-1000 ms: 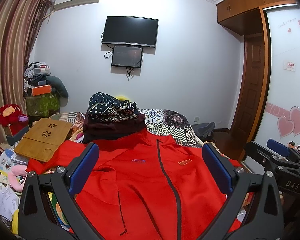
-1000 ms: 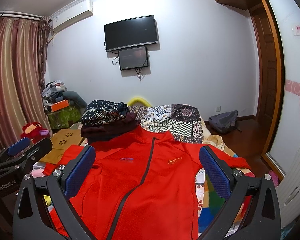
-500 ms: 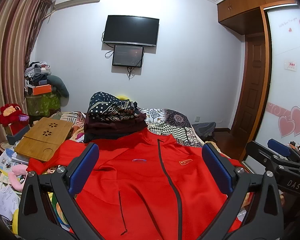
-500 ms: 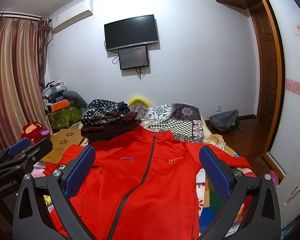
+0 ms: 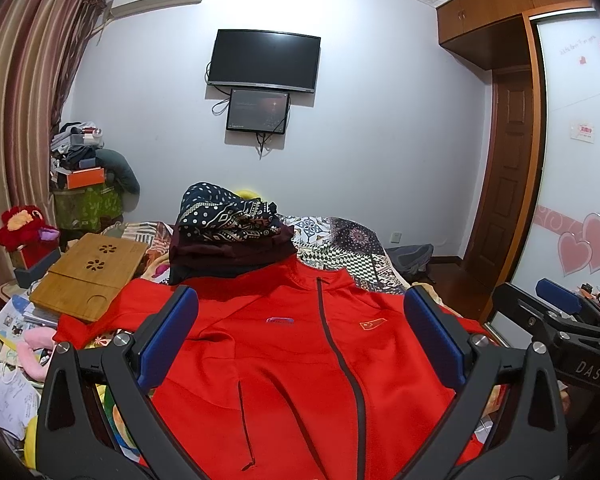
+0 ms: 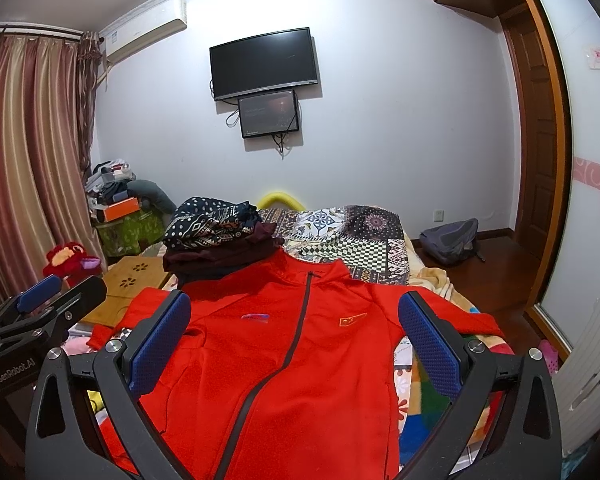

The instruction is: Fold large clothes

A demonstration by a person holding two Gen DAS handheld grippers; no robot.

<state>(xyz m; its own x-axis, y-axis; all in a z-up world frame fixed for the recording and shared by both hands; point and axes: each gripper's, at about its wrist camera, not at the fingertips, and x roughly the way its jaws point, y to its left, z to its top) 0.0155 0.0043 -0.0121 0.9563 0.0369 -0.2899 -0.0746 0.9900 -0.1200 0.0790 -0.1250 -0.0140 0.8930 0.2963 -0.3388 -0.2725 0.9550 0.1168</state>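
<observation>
A red jacket (image 5: 300, 360) lies spread, zipped (front up), on the bed (image 6: 380, 240). Both claws, left claw (image 5: 300, 332) and right claw (image 6: 294, 332), hover spread wide, empty.

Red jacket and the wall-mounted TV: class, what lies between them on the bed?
A stack of folded clothes sits behind the jacket collar, below the TV; both views show it.

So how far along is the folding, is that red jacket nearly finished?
Not yet. Done: a pile of folded clothes already sits at the far end of the bed. In hand: the red jacket lies spread flat, zipped, sleeves out to the sides. Left: every fold on it, since the left gripper and right gripper both hang open above it, holding nothing.
</observation>
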